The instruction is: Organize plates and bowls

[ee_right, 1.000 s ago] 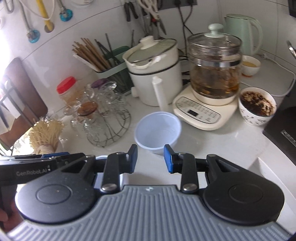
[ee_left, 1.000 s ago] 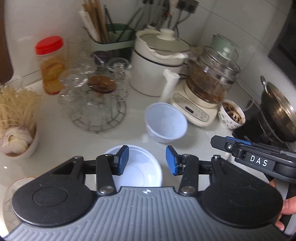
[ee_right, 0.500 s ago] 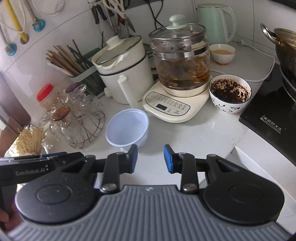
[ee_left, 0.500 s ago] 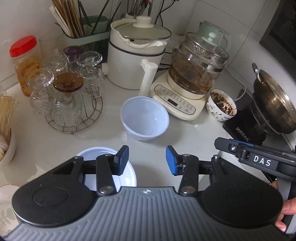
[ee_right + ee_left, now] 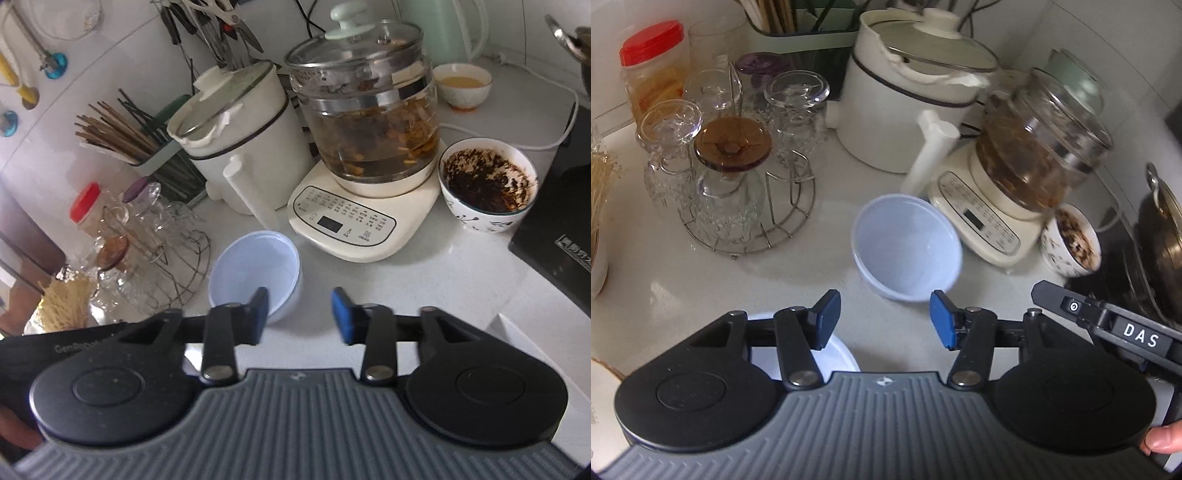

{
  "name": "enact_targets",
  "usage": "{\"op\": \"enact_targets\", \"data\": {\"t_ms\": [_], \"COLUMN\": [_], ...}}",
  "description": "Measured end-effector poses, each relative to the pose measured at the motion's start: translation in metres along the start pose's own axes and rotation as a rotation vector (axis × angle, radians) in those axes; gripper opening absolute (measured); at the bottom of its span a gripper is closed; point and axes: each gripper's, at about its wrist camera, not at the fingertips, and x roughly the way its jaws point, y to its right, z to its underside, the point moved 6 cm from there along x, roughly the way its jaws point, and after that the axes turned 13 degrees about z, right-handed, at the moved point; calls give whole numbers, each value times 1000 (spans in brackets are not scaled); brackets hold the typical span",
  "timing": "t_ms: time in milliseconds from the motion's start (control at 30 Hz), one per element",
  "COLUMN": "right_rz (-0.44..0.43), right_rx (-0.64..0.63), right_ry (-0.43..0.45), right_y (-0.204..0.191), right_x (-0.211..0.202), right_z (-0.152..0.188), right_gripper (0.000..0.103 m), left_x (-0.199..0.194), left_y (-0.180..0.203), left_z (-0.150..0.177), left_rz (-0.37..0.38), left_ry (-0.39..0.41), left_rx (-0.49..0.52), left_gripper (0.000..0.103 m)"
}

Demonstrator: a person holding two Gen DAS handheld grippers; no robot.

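Note:
A pale blue plastic bowl (image 5: 907, 247) stands empty on the white counter, just ahead of my left gripper (image 5: 882, 319), which is open and empty. A second white bowl (image 5: 834, 356) lies under the left gripper's left finger, mostly hidden. In the right wrist view the blue bowl (image 5: 253, 269) sits ahead and left of my right gripper (image 5: 299, 315), open and empty; its left fingertip overlaps the bowl's near rim. A patterned bowl of dark food (image 5: 487, 182) stands at the right. A small bowl of yellow liquid (image 5: 461, 83) stands further back.
A wire rack of upturned glasses (image 5: 735, 184), a white pot with a lid (image 5: 912, 99), a glass kettle on a cream base (image 5: 365, 122), a chopstick holder (image 5: 155, 147), a red-lidded jar (image 5: 652, 70) and a black cooktop (image 5: 557, 236) crowd the counter.
Both grippers have moved forward toward the blue bowl, which now looks larger and closer. The white bowl has slipped further under the left gripper. Both grippers stayed open.

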Motion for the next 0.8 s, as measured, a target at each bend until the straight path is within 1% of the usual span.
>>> {"op": "enact_targets", "data": {"t_ms": [100,200,467,500,533,600,633,800], "right_rz": [-30,-49,-80,-81,-83,-87,-88,-98], "right_rx": [12,12,-1,-7,-11,-10,-9,-39], "right_ry": [-38,-69,-176,-184,-192,-216,-223,-228], "right_y": [-3,-6,-12,-12,-13,-13,-13,-16], "right_x": [16,32,81,86,91,100,103,114], "right_z": [-6,-10,-11,-11,-10,-10,-10,-12], "right_gripper": [47,47,45,45,43,42,42,39], "left_x": [13,24,59,62,64,69,73,86], "left_y": [-8,-12,-32,-34,-36,-42,-45,-54], "left_z": [-7,-15,-23,-23,-24,-24,-25,-31], "left_rz": [-11,-14,-66,-69,-79,-119,-123,-104], "left_ry": [-6,-11,-50,-52,-47,-43,-49,-59], "left_rx": [-43,-62,-134,-139,-141,-142,-150,-199], "left_gripper": [60,59,57,55,48,45,41,34]}}
